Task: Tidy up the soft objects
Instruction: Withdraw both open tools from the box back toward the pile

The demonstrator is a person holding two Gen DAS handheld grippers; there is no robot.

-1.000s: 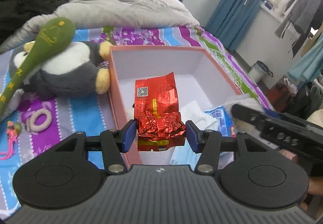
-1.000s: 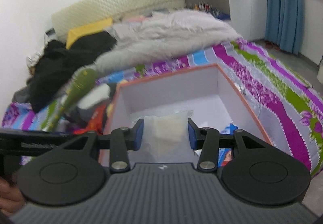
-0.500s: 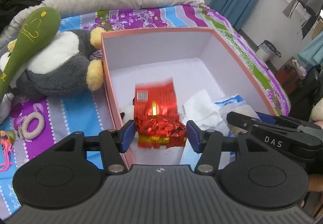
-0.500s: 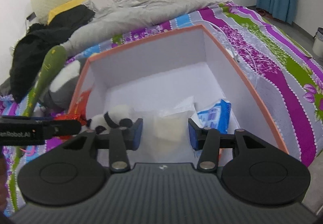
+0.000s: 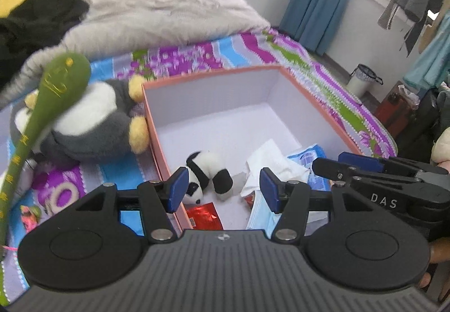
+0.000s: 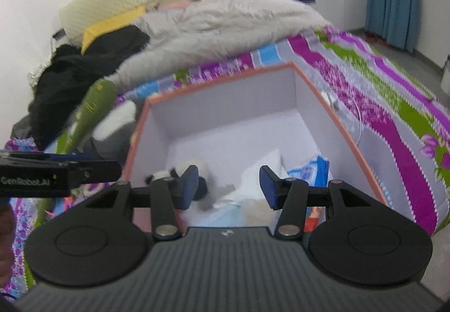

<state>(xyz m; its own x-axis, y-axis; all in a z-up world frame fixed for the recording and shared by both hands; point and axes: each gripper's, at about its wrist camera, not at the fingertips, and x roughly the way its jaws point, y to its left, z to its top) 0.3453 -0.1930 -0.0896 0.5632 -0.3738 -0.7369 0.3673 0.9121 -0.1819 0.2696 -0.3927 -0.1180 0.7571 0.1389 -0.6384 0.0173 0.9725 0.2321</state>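
Observation:
A pink box (image 5: 157,126) with a white inside stands on the bed; it also shows in the right wrist view (image 6: 348,132). Inside it lie a small panda plush (image 5: 208,171), a red foil packet (image 5: 204,217), white tissue (image 5: 270,163) and blue packs (image 5: 308,154). My left gripper (image 5: 222,193) is open and empty above the box's near edge. My right gripper (image 6: 226,188) is open and empty above the box, over the tissue (image 6: 261,171) and a clear bag (image 6: 253,210). A big grey penguin plush (image 5: 92,120) with a green plush stick (image 5: 42,109) lies left of the box.
The bed has a striped purple, blue and green sheet (image 5: 323,81), a grey duvet (image 5: 157,11) and black clothes (image 5: 33,19) at the back. Small toys (image 5: 59,196) lie on the sheet at the left. A bin (image 5: 362,81) stands on the floor beside the bed.
My left gripper opened and dropped the red foil packet into the box. My right gripper opened and let go of the clear bag into the box. Both views tilted up.

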